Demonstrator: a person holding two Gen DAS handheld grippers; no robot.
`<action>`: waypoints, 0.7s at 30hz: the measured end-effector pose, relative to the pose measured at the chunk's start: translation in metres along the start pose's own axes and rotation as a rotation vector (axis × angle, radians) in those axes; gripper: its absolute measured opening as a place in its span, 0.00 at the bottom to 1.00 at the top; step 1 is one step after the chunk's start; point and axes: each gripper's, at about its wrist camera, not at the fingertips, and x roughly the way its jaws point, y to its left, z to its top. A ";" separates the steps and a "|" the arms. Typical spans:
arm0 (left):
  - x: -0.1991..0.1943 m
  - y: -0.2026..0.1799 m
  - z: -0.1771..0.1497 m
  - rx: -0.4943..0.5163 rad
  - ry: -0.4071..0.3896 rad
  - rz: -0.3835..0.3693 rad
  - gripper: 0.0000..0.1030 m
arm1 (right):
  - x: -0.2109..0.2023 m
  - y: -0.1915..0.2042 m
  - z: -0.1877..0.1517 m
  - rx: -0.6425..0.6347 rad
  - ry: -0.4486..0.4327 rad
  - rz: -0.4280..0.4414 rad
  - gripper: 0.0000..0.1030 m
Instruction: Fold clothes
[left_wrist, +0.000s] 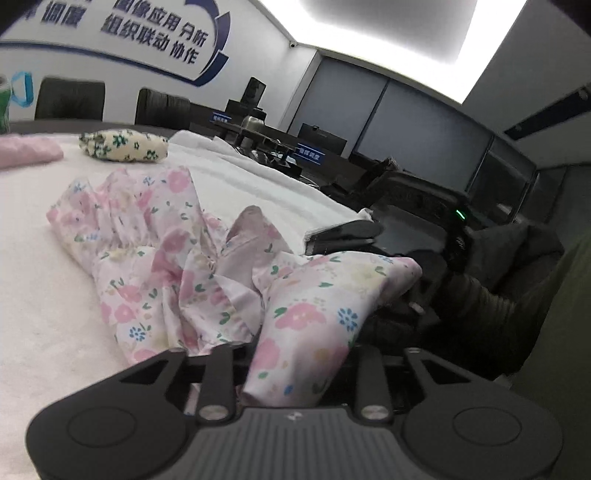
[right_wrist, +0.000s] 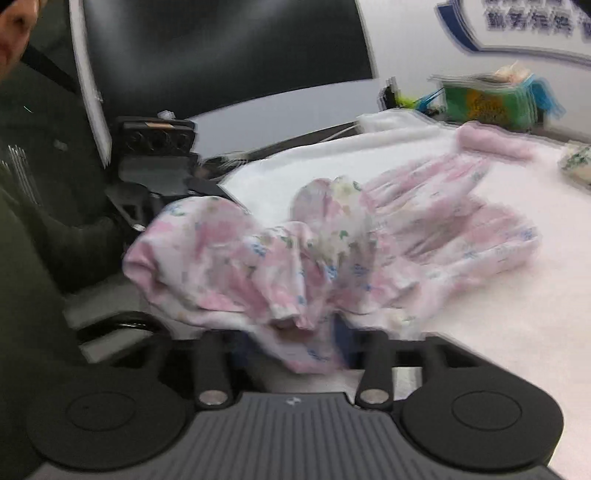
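Both tongs, L (left_wrist: 295, 354) & R (right_wrist: 295, 343), clamped on floral garment (left_wrist: 166, 258) near table edge (left_wrist: 332, 206).

Left cam sits low behind my left claw (left_wrist: 295, 354), very near, looking across the padded table (left_wrist: 44, 314) toward far windows. Right cam looks along my right claw (right_wrist: 291, 343) toward my body. Both share the floral garment (left_wrist: 177, 258) close up.

ceiling panel glare – right view motion-blurred
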 end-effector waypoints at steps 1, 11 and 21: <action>0.001 0.003 0.001 -0.017 0.001 -0.010 0.20 | -0.002 0.013 0.000 -0.073 -0.010 -0.074 0.88; 0.005 0.000 0.009 -0.029 0.035 -0.010 0.16 | 0.022 0.066 0.007 -0.446 -0.026 -0.107 0.20; -0.033 -0.011 -0.019 0.048 -0.135 0.065 0.48 | 0.006 -0.022 0.004 0.181 -0.139 0.314 0.12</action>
